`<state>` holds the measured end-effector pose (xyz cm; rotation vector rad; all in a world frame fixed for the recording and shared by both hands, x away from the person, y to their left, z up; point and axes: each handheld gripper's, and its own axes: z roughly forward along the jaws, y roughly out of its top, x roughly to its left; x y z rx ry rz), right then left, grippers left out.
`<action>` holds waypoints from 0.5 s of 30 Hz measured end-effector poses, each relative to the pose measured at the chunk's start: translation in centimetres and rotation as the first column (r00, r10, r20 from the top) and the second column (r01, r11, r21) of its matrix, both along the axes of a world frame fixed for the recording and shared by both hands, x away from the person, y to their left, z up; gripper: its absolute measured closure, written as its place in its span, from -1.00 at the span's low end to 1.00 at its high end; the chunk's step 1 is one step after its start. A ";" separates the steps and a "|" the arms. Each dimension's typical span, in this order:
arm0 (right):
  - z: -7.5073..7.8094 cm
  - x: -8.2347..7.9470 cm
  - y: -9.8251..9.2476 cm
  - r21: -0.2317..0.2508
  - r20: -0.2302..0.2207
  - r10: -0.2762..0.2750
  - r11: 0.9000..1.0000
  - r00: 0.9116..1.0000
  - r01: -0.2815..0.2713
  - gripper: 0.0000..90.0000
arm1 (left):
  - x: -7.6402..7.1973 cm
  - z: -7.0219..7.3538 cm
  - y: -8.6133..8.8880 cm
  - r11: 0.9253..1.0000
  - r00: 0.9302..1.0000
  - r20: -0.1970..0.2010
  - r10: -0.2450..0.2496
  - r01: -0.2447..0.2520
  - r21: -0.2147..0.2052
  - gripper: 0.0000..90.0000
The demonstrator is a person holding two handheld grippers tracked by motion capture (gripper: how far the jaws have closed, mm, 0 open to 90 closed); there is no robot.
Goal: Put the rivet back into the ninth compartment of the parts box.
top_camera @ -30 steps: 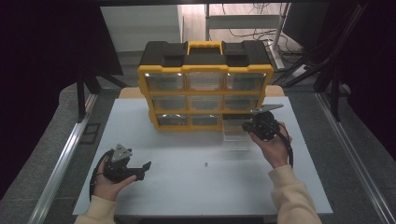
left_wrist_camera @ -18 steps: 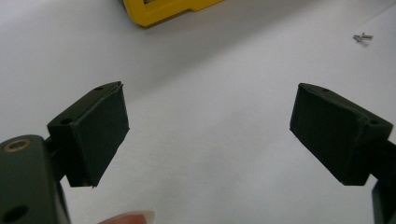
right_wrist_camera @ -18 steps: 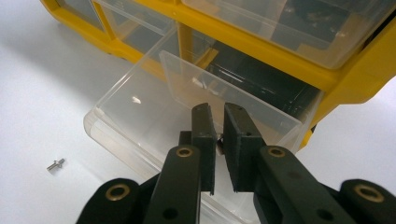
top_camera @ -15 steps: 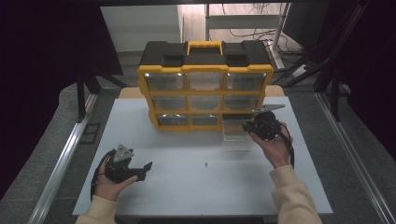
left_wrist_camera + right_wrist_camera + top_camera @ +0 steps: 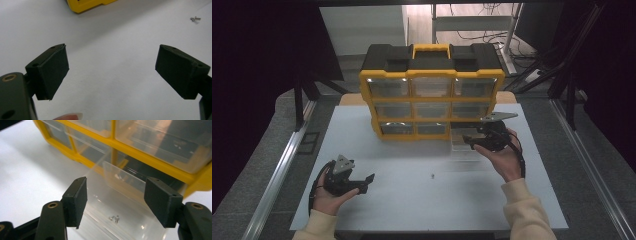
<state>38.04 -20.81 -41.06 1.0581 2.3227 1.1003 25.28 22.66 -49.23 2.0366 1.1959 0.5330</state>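
Note:
A yellow and black organiser (image 5: 432, 82) with clear drawers stands at the back of the white table (image 5: 412, 210). Its bottom right drawer (image 5: 463, 148) is pulled out onto the table. In the right gripper view this clear drawer (image 5: 130, 187) holds a few small screws (image 5: 114, 218). My right gripper (image 5: 468, 140) hovers at the drawer's front; its jaws (image 5: 116, 195) have just been opening and stand open, with nothing pressed between the pads. My left gripper (image 5: 367, 183) rests low at the table's front left, open (image 5: 111, 72) over bare table.
A small loose screw (image 5: 432, 175) lies on the table between my hands, and the left gripper view has it (image 5: 195, 18) at its top right. Dark frame rails run along both sides of the table.
The right gripper's jaws stand wider apart than before, at the drawer's front. Both hands have stayed about where they were.

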 end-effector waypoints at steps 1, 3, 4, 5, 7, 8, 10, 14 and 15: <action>0.1 -0.1 0.1 0.002 0.004 0.007 1.000 1.000 -0.007 -0.23 | 0.0 0.0 0.0 1.000 1.000 0.000 0.000 0.000 0.001 -0.74; 0.2 -0.4 0.2 0.007 0.008 0.018 1.000 1.000 -0.018 -0.24 | 0.0 0.0 0.0 1.000 1.000 0.000 0.000 0.000 0.000 -0.74; 0.2 -0.5 0.3 0.005 0.012 0.024 1.000 1.000 -0.024 -0.25 | 0.0 0.0 0.0 1.000 1.000 0.001 0.000 0.000 0.000 -0.74; 0.2 -0.6 0.4 0.007 0.016 0.027 1.000 1.000 -0.027 -0.25 | 0.0 0.0 0.0 1.000 1.000 0.002 -0.001 0.001 0.000 -0.74; 0.3 -0.9 0.6 0.007 0.023 0.040 0.999 0.999 -0.040 -0.26 | 0.0 0.0 0.0 1.000 1.000 0.002 -0.001 0.001 -0.001 -0.74; 0.3 -1.0 0.8 0.011 0.024 0.049 0.999 0.999 -0.049 -0.27 | 0.0 0.0 0.0 1.000 1.000 0.001 -0.002 0.002 0.000 -0.74; 0.3 -1.5 1.3 0.009 0.027 0.067 0.998 0.997 -0.067 -0.27 | 0.0 0.1 0.0 1.000 1.000 0.000 -0.006 0.006 0.004 -0.74; 0.1 -1.9 2.2 0.012 0.012 0.089 0.996 0.996 -0.089 -0.27 | -0.1 0.1 -0.2 1.000 1.000 0.004 -0.012 0.012 0.007 -0.74; 0.1 -1.9 2.2 0.012 0.012 0.089 0.996 0.996 -0.089 -0.27 | -0.1 0.1 -0.2 1.000 1.000 0.004 -0.012 0.012 0.007 -0.74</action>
